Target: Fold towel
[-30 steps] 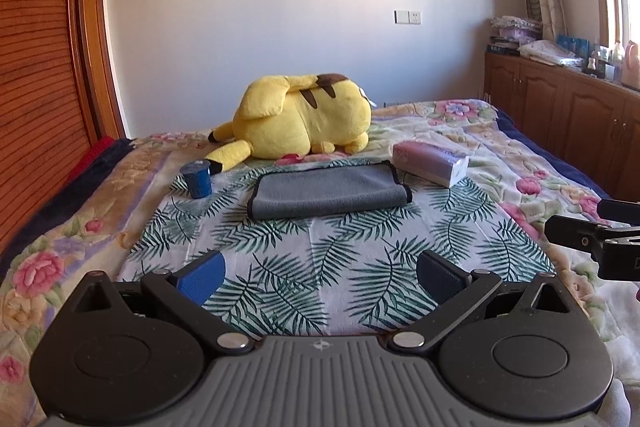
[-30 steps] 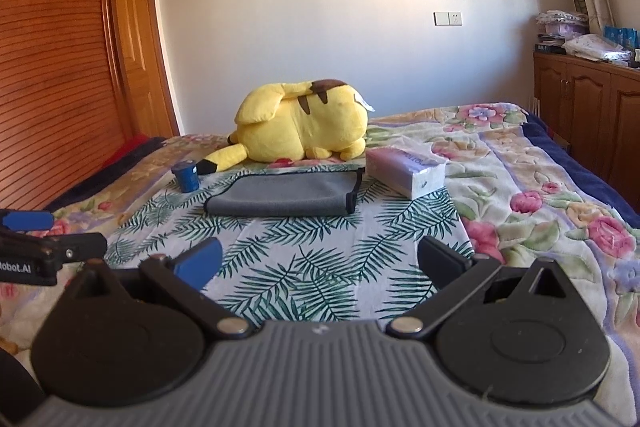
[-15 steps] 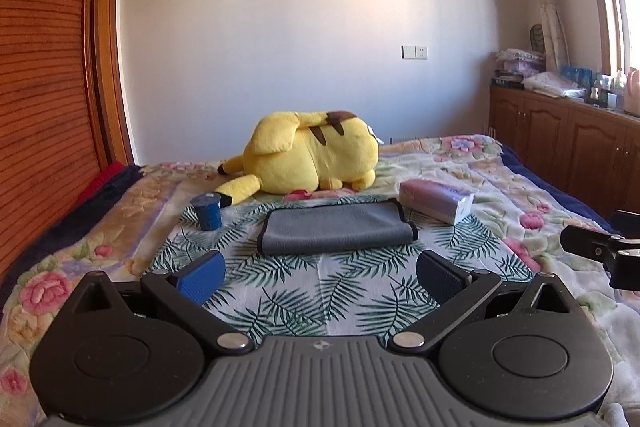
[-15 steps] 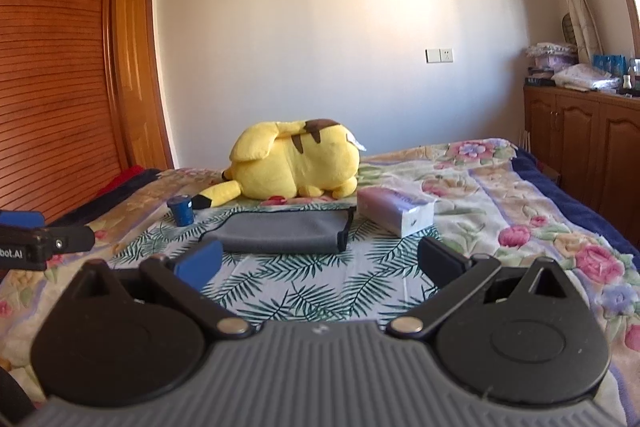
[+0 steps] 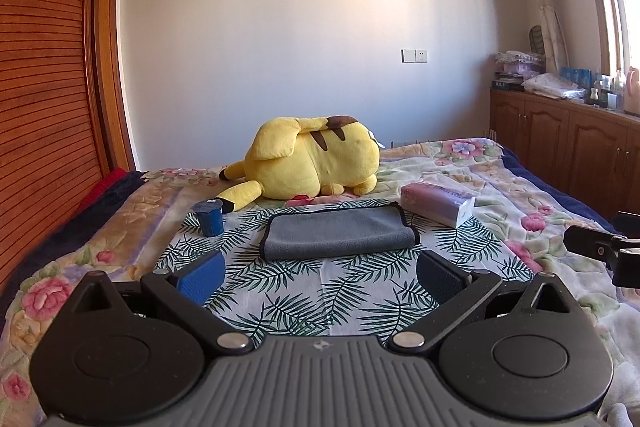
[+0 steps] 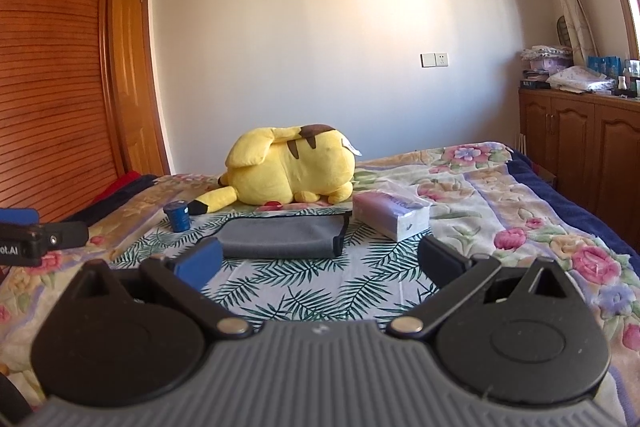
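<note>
Where the leaf-print cloth (image 5: 320, 291) covers the bed (image 5: 516, 187), the folded towel (image 5: 338, 239) lies; both grippers' fingers (image 5: 200, 277) gape, holding nothing.

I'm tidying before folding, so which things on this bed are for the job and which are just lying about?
For the job:
grey towel
left claw, open
right claw, open

Lying about:
yellow plush toy
tissue pack
blue cup

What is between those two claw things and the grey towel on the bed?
Nothing visible. Only bare leaf-print cloth lies between the open left gripper, the open right gripper and the towel. The blue cup and tissue pack sit off to its sides.
</note>
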Available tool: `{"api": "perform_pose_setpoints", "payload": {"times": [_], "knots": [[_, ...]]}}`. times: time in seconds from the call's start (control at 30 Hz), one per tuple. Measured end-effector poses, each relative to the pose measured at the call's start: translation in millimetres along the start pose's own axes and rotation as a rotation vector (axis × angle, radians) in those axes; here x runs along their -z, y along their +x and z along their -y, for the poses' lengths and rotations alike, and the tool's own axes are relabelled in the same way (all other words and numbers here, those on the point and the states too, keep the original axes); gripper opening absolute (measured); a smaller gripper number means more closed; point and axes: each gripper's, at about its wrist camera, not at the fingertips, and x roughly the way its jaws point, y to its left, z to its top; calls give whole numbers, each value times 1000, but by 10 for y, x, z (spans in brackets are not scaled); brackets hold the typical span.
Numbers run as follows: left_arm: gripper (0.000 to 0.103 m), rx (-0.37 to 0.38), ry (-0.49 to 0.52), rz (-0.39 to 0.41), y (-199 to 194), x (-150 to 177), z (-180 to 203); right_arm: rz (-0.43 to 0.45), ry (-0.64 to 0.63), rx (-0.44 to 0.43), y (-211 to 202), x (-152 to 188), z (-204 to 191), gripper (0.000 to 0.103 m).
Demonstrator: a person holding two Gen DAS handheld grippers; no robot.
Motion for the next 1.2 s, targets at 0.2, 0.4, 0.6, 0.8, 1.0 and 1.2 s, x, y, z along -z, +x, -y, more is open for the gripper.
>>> {"api": "perform_pose_setpoints", "payload": {"times": [0.2,0.4,0.6,0.8,1.0,1.2], "knots": [[87,0,1,-3,-1,8,0,-2,0,4,0,3,11,103],[87,0,4,-4,8,15,1,-6,-3,6,-1,19,26,103],[87,-1,5,-4,7,21,6,-6,-2,9,1,13,23,103],[87,-1,5,-6,3,42,8,-5,-1,9,2,10,28,103],[87,-2,6,-8,8,51,10,-6,-3,9,-2,8,26,103],[87,-4,11,-11,27,72,-1,-6,-5,13,-3,12,43,103]]}}
